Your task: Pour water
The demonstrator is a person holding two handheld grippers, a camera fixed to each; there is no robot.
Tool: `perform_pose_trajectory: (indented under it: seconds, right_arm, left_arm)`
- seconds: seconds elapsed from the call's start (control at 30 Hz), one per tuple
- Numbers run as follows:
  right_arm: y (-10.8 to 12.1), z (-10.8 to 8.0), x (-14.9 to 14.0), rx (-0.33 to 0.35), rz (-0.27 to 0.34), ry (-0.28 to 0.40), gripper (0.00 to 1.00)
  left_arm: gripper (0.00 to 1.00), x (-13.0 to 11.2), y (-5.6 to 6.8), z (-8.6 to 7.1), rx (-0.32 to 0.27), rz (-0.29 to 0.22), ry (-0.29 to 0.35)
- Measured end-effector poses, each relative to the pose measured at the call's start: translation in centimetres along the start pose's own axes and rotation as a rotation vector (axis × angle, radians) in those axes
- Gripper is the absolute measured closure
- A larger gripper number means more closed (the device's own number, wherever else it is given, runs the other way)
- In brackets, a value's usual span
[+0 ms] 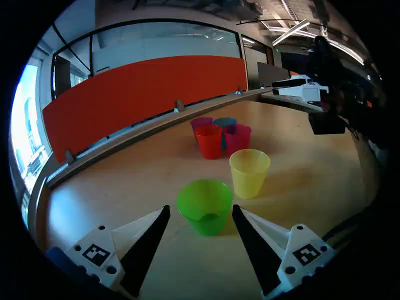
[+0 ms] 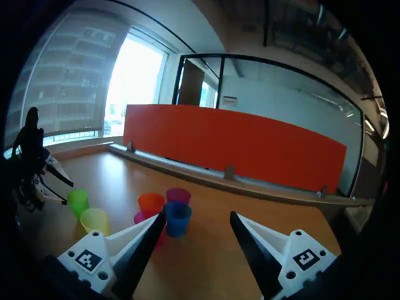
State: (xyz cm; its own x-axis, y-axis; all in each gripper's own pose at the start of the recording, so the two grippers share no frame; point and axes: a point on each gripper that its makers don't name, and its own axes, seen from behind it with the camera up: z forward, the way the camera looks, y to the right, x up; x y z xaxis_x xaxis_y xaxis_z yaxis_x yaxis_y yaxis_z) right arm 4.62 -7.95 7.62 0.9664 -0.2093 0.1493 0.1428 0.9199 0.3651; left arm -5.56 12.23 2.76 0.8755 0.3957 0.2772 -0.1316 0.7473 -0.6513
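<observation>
Office, orange desk divider (image 1: 145, 95), glass partition (image 1: 165, 42)

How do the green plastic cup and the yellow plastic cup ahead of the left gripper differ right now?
Colour: one is a green plastic cup, the other a yellow plastic cup. Position: the green cup stands nearest, between the fingers of the open left gripper; the yellow cup stands beyond it, to the right, outside them. Both are upright, tapered, and apart on the wooden table.

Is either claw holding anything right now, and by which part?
Nothing is held. The left claw is open with the green plastic cup between its fingertips, not clamped; the right claw is open, empty.
</observation>
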Motion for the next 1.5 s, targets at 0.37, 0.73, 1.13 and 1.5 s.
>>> perform_pose_trajectory:
  seconds: [0.37, 0.73, 1.13, 1.5]
  right_arm:
    - [-0.3, 0.5, -0.4, 0.009, -0.003, -0.009, 0.00]
    - [-0.9, 1.0, -0.4, 0.020, -0.010, -0.010, 0.00]
    - [-1.0, 1.3, -0.8, 0.025, -0.007, -0.014, 0.00]
    - [-0.9, 1.2, -1.0, 0.024, -0.003, -0.014, 0.00]
  left_arm:
    - [0.08, -0.5, 0.4, 1.0, -0.031, 0.008, -0.036]
    - [0.08, -1.2, 0.5, 2.1, -0.050, 0.019, -0.075]
    - [0.08, -1.5, 0.5, 3.1, -0.068, 0.028, -0.096]
    - [0.08, -1.3, 0.7, 3.8, -0.075, 0.039, -0.098]
